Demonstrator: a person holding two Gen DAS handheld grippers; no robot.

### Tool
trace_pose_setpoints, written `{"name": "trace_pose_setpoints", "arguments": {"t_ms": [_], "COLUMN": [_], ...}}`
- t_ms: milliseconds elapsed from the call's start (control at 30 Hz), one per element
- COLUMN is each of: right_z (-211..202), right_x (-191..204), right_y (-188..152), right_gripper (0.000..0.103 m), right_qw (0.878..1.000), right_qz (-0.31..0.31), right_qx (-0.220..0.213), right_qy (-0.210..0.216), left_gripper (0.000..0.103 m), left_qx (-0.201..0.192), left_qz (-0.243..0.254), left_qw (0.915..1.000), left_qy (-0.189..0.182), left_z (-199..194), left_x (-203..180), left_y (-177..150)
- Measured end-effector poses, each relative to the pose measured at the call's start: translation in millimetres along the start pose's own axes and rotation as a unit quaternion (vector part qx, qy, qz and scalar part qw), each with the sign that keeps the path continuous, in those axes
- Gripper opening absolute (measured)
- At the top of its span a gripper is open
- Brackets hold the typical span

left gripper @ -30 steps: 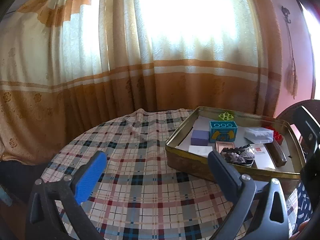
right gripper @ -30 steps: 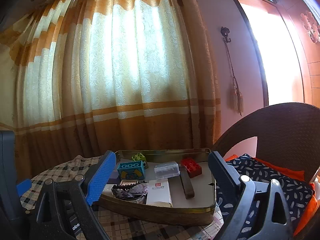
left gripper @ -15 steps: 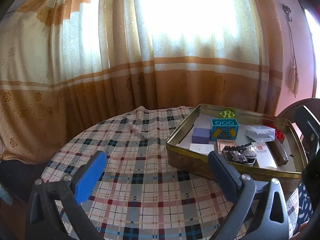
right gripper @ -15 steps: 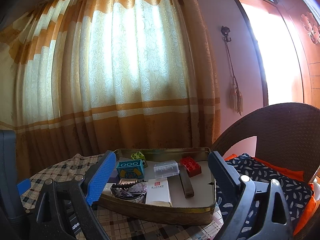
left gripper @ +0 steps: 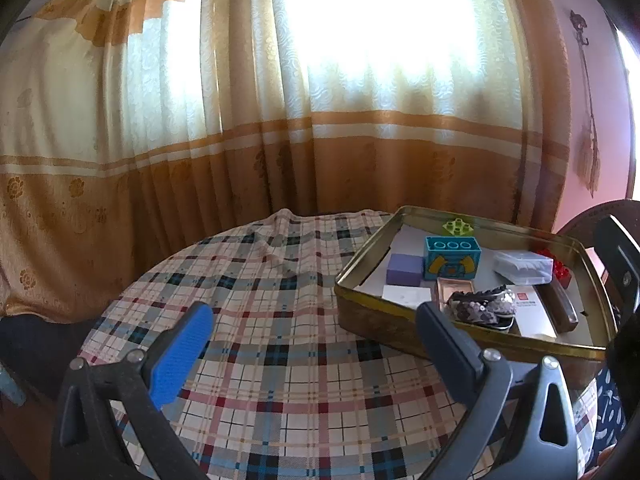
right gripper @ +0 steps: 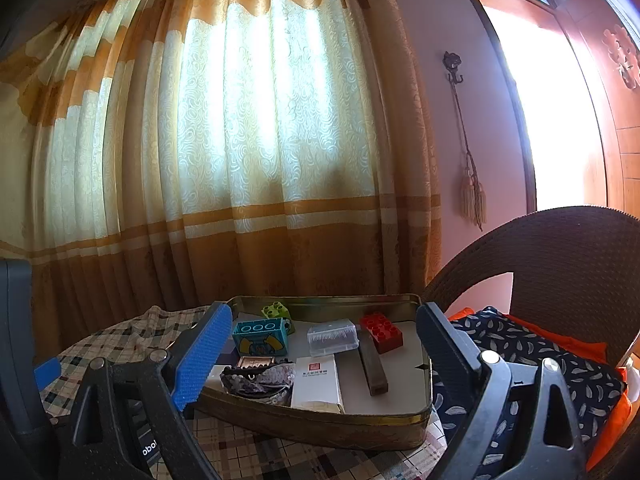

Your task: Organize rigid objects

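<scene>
On the plaid cloth, a brass-coloured tin [right gripper: 424,364] holds toy bricks [right gripper: 381,333]; both tools [left gripper: 310,332] [right gripper: 320,342] gape empty.

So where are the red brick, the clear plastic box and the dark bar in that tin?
red brick [right gripper: 381,333], right wrist view, studded top.
clear plastic box [right gripper: 333,337], right wrist view, front face.
dark bar [right gripper: 372,366], right wrist view, middle of its top.

You have a checked tablecloth [left gripper: 280,320], orange curtains [left gripper: 320,120] behind the table's far edge, and a wicker chair [right gripper: 560,260] holding cushions [right gripper: 520,344].
</scene>
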State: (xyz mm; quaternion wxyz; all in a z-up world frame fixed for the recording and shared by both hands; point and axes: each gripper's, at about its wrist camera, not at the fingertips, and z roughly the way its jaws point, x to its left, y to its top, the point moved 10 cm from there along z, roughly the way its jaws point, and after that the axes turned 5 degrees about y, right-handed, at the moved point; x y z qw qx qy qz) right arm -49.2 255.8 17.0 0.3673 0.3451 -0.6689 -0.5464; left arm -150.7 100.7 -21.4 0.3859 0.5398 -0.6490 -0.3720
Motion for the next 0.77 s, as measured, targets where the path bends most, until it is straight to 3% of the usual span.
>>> {"name": "trace_pose_setpoints", "arguments": {"t_ms": [767], "right_z": [1.4], "right_x": [-1.7], "right_y": [-0.5], "right_gripper": [0.095], "right_qw": [1.0], "right_qz": [0.0], "right_qx": [0.001], "right_qy": [-0.002], "left_gripper": [0.103], "left_qx": [0.011], "left_qz": [0.005], "left_qw": [0.9999], "left_qy": [0.002], "left_z": [5.0], "left_x": [-1.0], "left_y": [-1.8]}}
